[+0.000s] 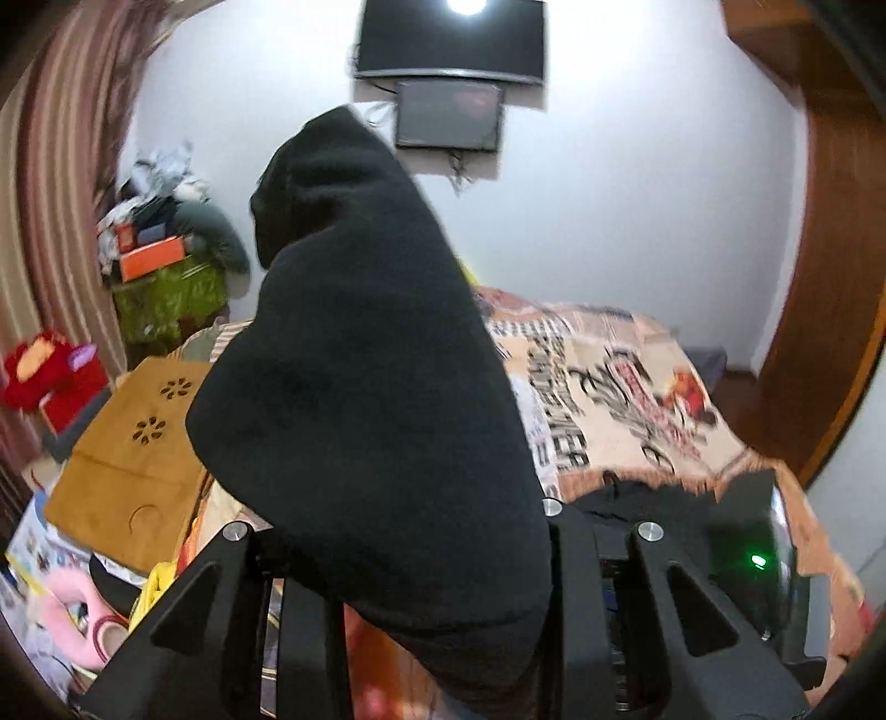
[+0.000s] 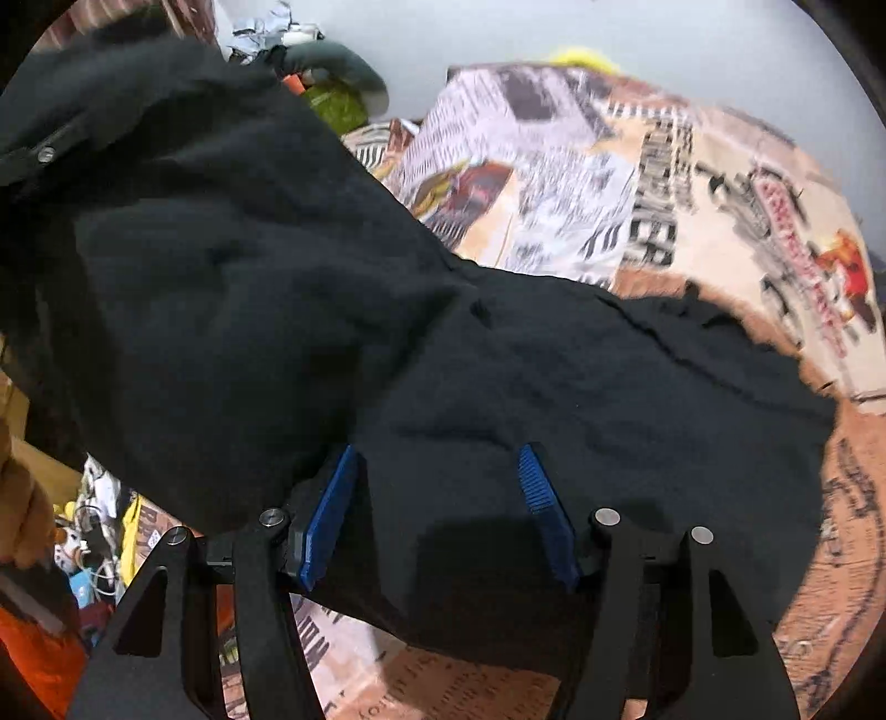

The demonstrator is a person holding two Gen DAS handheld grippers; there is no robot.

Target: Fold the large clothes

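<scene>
Black garment [image 2: 387,332] — orange-cream printed bedspread [image 2: 692,183] — blue pads [image 2: 332,515].

Matt black fleecy cloth garment [image 2: 277,266]; ribbed blue plastic pads [image 2: 540,487].

Home bedroom; bed with printed blanket [image 1: 620,387]; striped curtain [image 1: 61,183]; wall-mounted screen [image 1: 449,41].

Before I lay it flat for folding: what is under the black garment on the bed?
The printed bedspread shows around the black garment and below its near edge. Whatever lies directly beneath the cloth is covered and cannot be seen.
</scene>
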